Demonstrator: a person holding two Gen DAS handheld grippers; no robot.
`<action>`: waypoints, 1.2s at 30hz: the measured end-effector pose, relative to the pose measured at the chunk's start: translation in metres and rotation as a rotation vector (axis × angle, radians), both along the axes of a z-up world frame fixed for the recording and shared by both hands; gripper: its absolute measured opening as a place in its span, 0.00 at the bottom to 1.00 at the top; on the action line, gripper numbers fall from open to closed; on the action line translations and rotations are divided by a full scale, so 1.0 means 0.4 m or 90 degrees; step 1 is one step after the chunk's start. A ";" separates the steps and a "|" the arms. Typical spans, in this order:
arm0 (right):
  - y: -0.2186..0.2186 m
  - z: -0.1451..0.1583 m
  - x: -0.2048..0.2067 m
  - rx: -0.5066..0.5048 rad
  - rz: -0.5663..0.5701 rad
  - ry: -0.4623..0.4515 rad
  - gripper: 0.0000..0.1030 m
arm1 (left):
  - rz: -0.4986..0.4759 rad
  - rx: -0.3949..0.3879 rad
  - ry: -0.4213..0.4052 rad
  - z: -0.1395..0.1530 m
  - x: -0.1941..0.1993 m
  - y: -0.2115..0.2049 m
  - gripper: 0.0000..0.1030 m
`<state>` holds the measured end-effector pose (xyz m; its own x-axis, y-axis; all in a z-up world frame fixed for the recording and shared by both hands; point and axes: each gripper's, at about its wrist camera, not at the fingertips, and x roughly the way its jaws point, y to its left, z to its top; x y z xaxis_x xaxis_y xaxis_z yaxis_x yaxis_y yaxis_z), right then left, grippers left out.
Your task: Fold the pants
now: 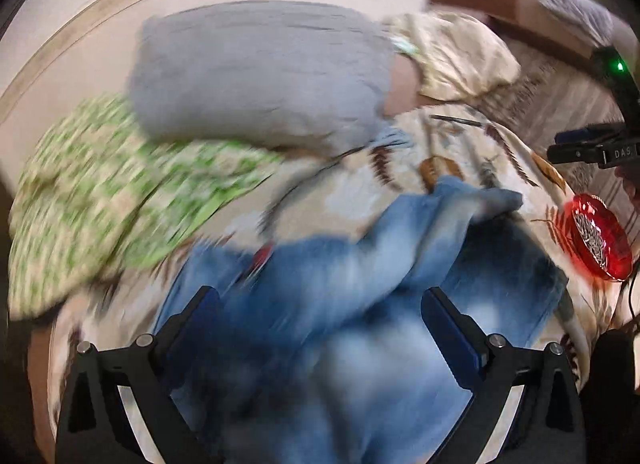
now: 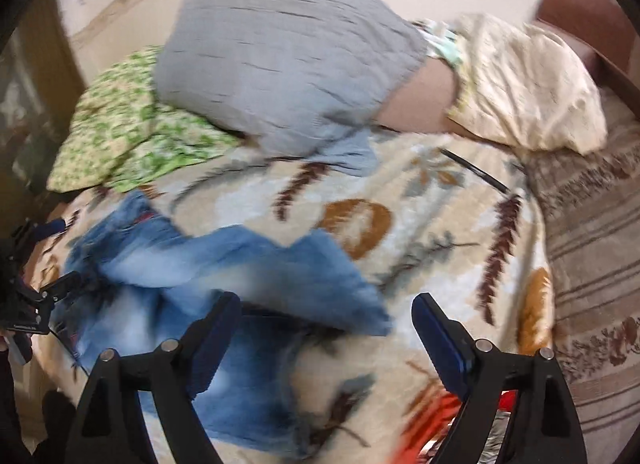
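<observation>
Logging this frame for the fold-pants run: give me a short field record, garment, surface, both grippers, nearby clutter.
garment: blue jeans, bunched and partly folded over, not flat
surface: leaf-patterned blanket
left gripper: open, above the jeans, nothing pinched
right gripper: open, over the jeans' edge, nothing pinched
behind: grey pillow, green floral pillow, cream pillow
other: red glass dish at the blanket's edge
image quality: motion blur in both views

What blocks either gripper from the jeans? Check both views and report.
Nothing visible does. The left gripper stands open directly over the jeans, with only denim between its fingers. The right gripper is open too, its left finger over the denim's edge, the rest over the leaf-print blanket. The pillows lie farther back.
</observation>
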<state>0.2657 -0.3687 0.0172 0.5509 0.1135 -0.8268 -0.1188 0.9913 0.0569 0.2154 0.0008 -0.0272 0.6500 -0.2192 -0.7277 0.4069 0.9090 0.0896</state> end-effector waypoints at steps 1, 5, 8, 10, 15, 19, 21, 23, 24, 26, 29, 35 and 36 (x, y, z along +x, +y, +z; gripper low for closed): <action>0.035 0.000 -0.007 0.014 0.019 0.001 0.87 | 0.023 -0.006 0.006 -0.007 -0.022 0.046 0.97; 0.168 -0.022 -0.003 0.042 0.076 0.009 0.87 | 0.120 -0.043 0.037 -0.060 -0.115 0.225 0.97; 0.288 -0.047 0.028 0.049 0.122 0.023 0.87 | 0.187 -0.057 0.064 -0.116 -0.172 0.328 0.97; 0.380 -0.068 0.055 0.042 0.154 0.035 0.87 | 0.222 -0.071 0.086 -0.156 -0.202 0.385 0.97; 0.594 -0.105 0.107 0.017 0.231 0.053 0.86 | 0.260 -0.100 0.105 -0.222 -0.233 0.444 0.97; 0.761 -0.141 0.176 -0.006 0.274 0.070 0.86 | 0.264 -0.125 0.111 -0.265 -0.207 0.450 0.97; 0.807 -0.159 0.207 -0.017 0.277 0.078 0.87 | 0.268 -0.130 0.110 -0.282 -0.188 0.448 0.97; 0.857 -0.183 0.255 -0.029 0.278 0.089 0.86 | 0.272 -0.140 0.105 -0.293 -0.187 0.451 0.97; 0.887 -0.202 0.287 -0.038 0.275 0.096 0.86 | 0.274 -0.141 0.101 -0.297 -0.188 0.452 0.97; 0.920 -0.230 0.328 -0.049 0.270 0.106 0.86 | 0.275 -0.144 0.094 -0.305 -0.185 0.457 0.97; 0.971 -0.289 0.390 -0.068 0.259 0.128 0.86 | 0.281 -0.167 0.105 -0.309 -0.181 0.472 0.97; 1.024 -0.401 0.441 -0.120 0.241 0.177 0.33 | 0.274 -0.160 0.097 -0.303 -0.185 0.465 0.78; 1.026 -0.409 0.437 -0.140 0.239 0.171 0.32 | 0.246 -0.174 0.106 -0.301 -0.186 0.457 0.29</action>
<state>0.4404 0.0415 -0.1463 0.2701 0.0703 -0.9602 -0.4787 0.8751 -0.0706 0.1411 0.1837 -0.1477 0.6015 -0.1823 -0.7778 0.0243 0.9773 -0.2103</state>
